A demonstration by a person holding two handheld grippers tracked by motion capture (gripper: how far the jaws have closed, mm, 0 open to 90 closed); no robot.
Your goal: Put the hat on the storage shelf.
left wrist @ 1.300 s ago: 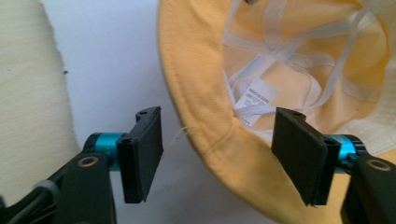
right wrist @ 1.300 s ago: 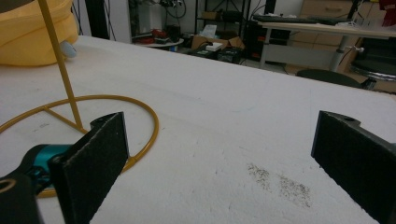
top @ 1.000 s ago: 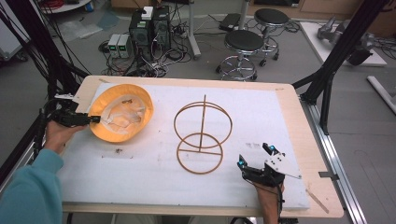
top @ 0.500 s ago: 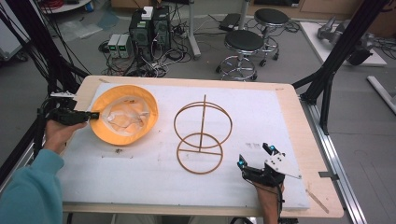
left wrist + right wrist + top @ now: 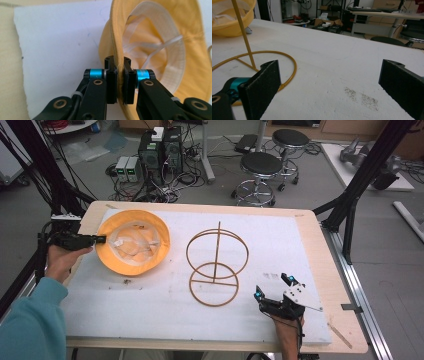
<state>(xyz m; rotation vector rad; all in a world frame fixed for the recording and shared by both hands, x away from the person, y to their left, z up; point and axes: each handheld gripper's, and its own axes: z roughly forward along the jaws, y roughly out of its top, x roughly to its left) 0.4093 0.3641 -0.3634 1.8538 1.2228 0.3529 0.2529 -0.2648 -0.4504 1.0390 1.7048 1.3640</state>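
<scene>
A yellow bucket hat [image 5: 133,243] lies upside down at the left of the white mat, its pale lining and strings showing. My left gripper [image 5: 98,239] is shut on the hat's brim at its left edge; the left gripper view shows the brim [image 5: 119,67] pinched between the two jaws [image 5: 119,83]. A gold wire stand [image 5: 216,262] with two rings and a centre post stands mid-mat. My right gripper [image 5: 272,290] rests open near the mat's front right, with nothing between its jaws [image 5: 329,85]; the stand's base ring [image 5: 287,58] lies to its left.
The white foam mat [image 5: 280,240] covers a wooden table [image 5: 327,270]. Beyond the far edge are stools [image 5: 260,167], computer boxes [image 5: 160,147] and cables on the floor. Black frame legs [image 5: 360,180] stand at the right and left. A faint dirty smudge [image 5: 362,97] marks the mat.
The left gripper has pulled the hat a little leftward and lowered it, so it tilts less than a second ago. The right gripper and the stand have stayed put.
</scene>
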